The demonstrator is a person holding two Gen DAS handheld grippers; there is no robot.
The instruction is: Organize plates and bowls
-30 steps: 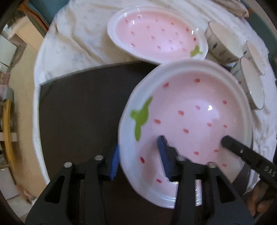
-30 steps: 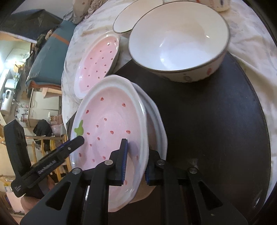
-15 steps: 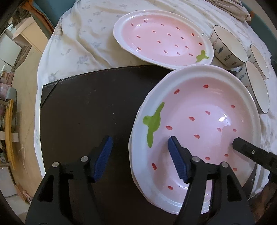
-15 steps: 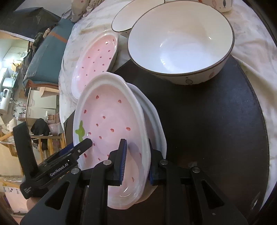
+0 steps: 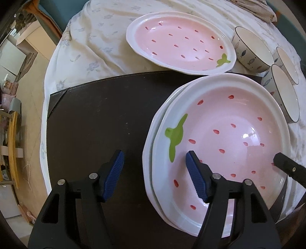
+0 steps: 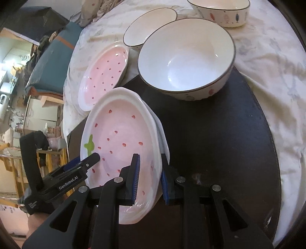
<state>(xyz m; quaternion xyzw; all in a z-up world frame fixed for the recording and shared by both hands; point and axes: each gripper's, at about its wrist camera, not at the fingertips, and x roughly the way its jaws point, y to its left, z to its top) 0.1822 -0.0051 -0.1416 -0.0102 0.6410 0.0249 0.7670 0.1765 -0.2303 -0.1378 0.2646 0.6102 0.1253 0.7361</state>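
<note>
pink strawberry plate (image 5: 225, 134) sits on top of a 2nd plate (image 5: 151, 138) of the same shape, whose white rim shows at the left edge; the stack lies on a dark mat (image 5: 99, 118). left gripper (image 5: 154, 175) is released, jaws wide: 1 blue pad (image 5: 113, 175) over the mat, the other pad over the plate's pink well, neither pinching the rim. right gripper (image 6: 149, 179) straddles the stack's near rim w/ blue pads either side; can't tell if it clamps or just brackets it. beyond, in the right wrist view, a large white bowl (image 6: 186, 57) rests partly on the mat's far edge. farther off on the floral cloth (image 5: 91, 44): a 3rd strawberry plate (image 5: 181, 42) and 2 more fish-print bowls (image 6: 220, 11).
</note>
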